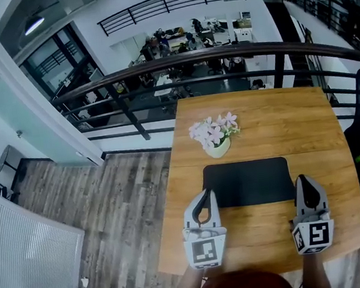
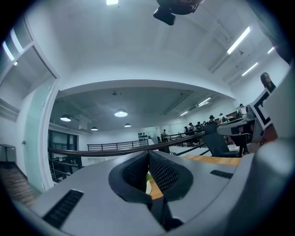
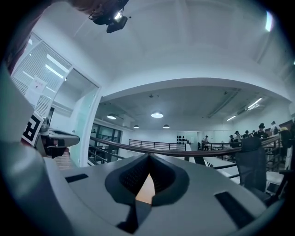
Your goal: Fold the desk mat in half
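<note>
**A:** How are the two grippers set?

**B:** The left gripper has its jaws pressed together at the tips, and its own view shows nothing caught between them. The right gripper is the same, closed and empty.

**A:** And the mat?

**B:** The flat black rectangular desk mat lies unfolded on the light wooden table, spanning the gap between both grippers. The left tip sits over its near left corner, and the right tip is at its near right edge. I can't tell whether either touches it.

**A:** Anything else?

**B:** A small pale vase of pink flowers stands just past the mat's far edge, ahead of the left gripper.
</note>
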`<state>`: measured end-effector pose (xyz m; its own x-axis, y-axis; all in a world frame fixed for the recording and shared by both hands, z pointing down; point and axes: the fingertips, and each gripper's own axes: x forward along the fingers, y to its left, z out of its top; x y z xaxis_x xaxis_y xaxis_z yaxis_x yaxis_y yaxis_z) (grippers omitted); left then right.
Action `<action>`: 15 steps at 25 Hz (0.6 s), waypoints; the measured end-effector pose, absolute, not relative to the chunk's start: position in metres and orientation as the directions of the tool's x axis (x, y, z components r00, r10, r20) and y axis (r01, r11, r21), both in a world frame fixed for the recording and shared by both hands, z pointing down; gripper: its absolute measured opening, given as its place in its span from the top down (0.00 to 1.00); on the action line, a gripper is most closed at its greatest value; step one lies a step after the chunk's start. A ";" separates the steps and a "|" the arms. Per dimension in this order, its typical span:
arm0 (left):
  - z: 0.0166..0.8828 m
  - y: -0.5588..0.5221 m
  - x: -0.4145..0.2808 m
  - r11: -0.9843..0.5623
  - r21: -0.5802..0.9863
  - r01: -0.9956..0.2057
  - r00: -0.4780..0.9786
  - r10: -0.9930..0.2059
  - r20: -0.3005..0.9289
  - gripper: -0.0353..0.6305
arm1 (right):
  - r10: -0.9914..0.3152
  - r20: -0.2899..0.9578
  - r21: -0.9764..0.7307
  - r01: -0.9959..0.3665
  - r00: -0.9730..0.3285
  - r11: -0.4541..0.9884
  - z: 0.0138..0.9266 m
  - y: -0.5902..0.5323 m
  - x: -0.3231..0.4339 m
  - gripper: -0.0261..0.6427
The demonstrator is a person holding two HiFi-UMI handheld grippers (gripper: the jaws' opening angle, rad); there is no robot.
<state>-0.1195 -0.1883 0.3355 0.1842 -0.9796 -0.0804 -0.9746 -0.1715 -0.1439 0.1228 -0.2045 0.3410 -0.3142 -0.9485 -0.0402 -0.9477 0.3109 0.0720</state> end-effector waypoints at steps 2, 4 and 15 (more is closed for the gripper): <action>0.336 -0.190 -0.119 -0.175 -0.154 -0.973 0.189 -0.979 -0.082 0.92 | -0.951 -0.039 0.073 -0.950 -0.306 0.303 0.342 -0.206 0.125 0.95; 0.339 -0.193 -0.119 -0.176 -0.157 -0.972 0.190 -0.979 -0.074 0.92 | -0.953 -0.042 0.077 -0.952 -0.302 0.298 0.342 -0.208 0.125 0.95; 0.349 -0.203 -0.120 -0.183 -0.154 -0.971 0.192 -0.980 -0.049 0.92 | -0.954 -0.022 0.100 -0.950 -0.298 0.294 0.349 -0.217 0.123 0.95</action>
<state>-0.1205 -0.2031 0.3491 0.1925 -0.9801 -0.0491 -0.9710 -0.1829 -0.1541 0.1234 -0.2170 0.3493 -0.2978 -0.9544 -0.0217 -0.9505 0.2943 0.1001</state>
